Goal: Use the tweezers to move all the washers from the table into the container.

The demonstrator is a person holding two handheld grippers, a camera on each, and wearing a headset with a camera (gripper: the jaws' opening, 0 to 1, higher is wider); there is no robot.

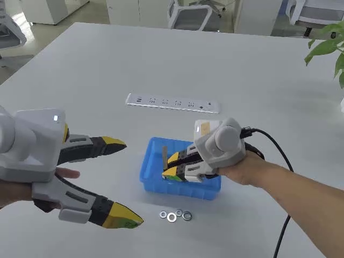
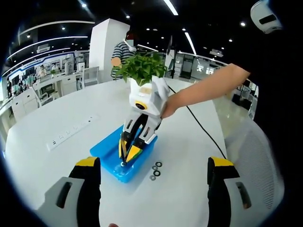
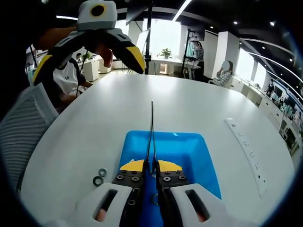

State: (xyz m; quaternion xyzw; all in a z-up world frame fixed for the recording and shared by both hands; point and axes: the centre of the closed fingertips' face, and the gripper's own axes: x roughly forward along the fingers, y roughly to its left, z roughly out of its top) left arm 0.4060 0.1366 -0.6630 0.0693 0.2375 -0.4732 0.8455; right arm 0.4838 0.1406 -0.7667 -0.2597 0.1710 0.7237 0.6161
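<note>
A small cluster of metal washers [image 1: 173, 216] lies on the white table just in front of the blue container [image 1: 151, 171]. My right gripper [image 1: 180, 167] hovers over the container, shut on the thin tweezers [image 1: 164, 156]. In the right gripper view the tweezers [image 3: 152, 127] run forward from the shut right gripper [image 3: 151, 166] over the container [image 3: 189, 151], with the washers [image 3: 99, 178] to the left. My left gripper [image 1: 122, 181] is open and holds nothing, left of the container. In the left gripper view the open left gripper [image 2: 154, 166] frames the washers [image 2: 155, 170] and the right gripper [image 2: 130, 149].
A white power strip [image 1: 172, 102] lies behind the container. A black cable [image 1: 271, 142] trails from the right gripper. A potted plant [image 1: 329, 45] stands at the far right edge. Office chairs and people are beyond the table.
</note>
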